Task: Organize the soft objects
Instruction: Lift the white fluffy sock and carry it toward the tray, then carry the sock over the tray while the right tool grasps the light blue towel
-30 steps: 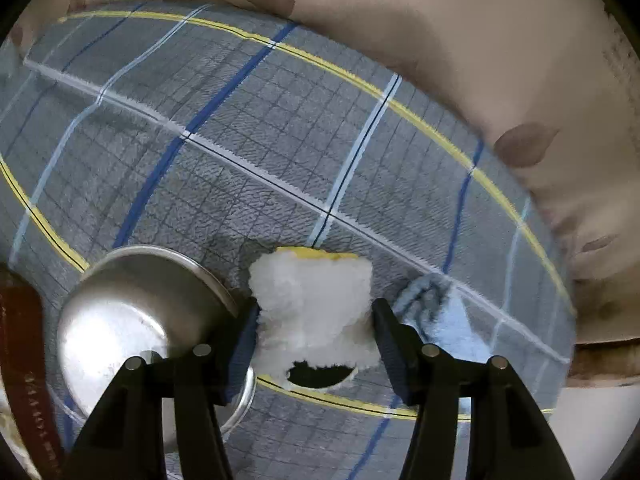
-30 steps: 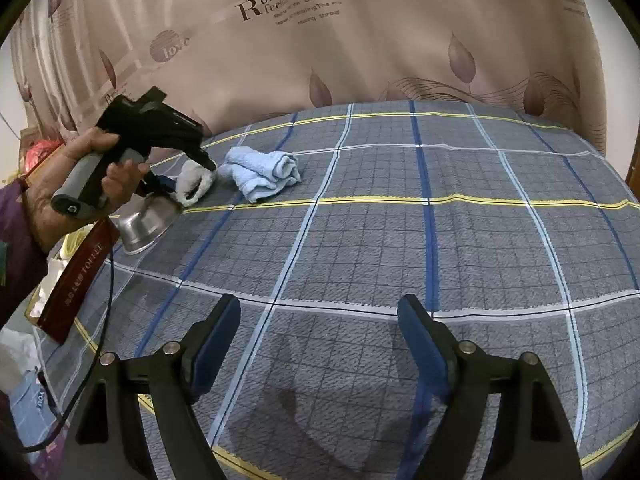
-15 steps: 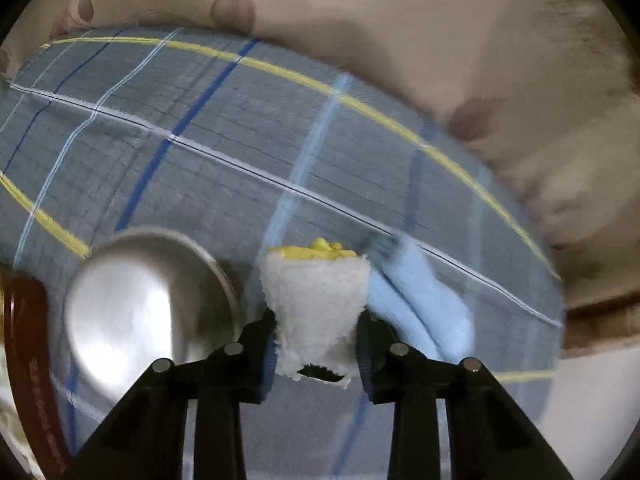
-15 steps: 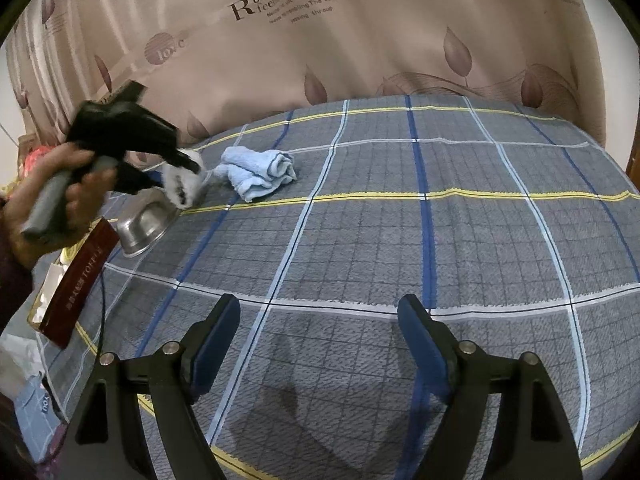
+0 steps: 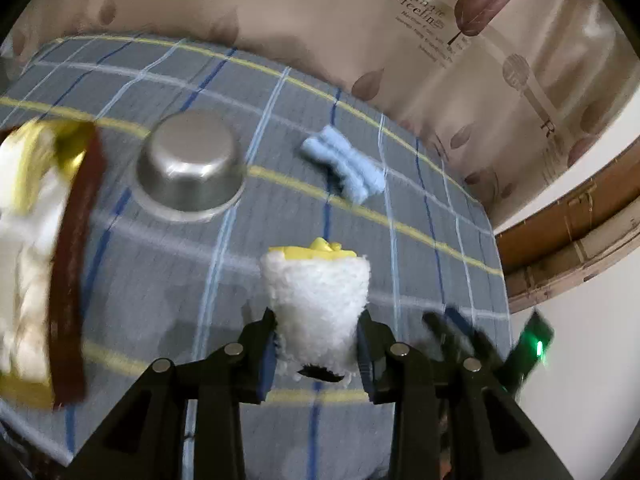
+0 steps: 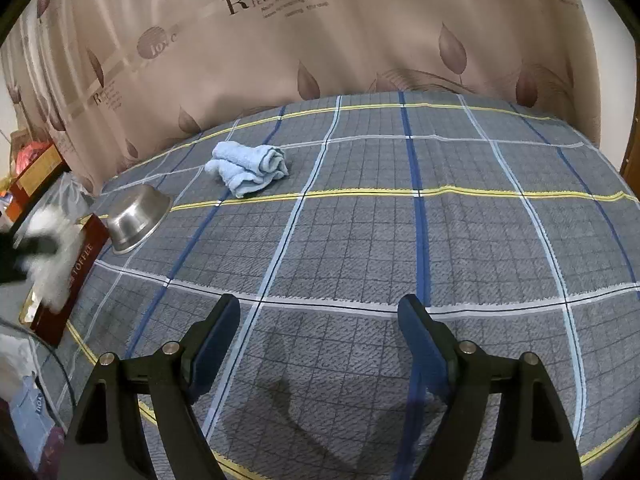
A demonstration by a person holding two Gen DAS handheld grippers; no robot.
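One soft thing is in hand: the left gripper is clamped on the white fluffy cloth. Blue towel lies unsorted at eleven o'clock; right gripper gapes, holding nothing.

light: dim indoor | left view: motion blur | edges: fisheye warp, dark corners

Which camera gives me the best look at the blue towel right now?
The right wrist view: the blue towel lies sharp and unobstructed on the plaid sheet, its rolled folds clear. The left wrist view shows it smaller and motion-blurred beyond the held white fluffy cloth.
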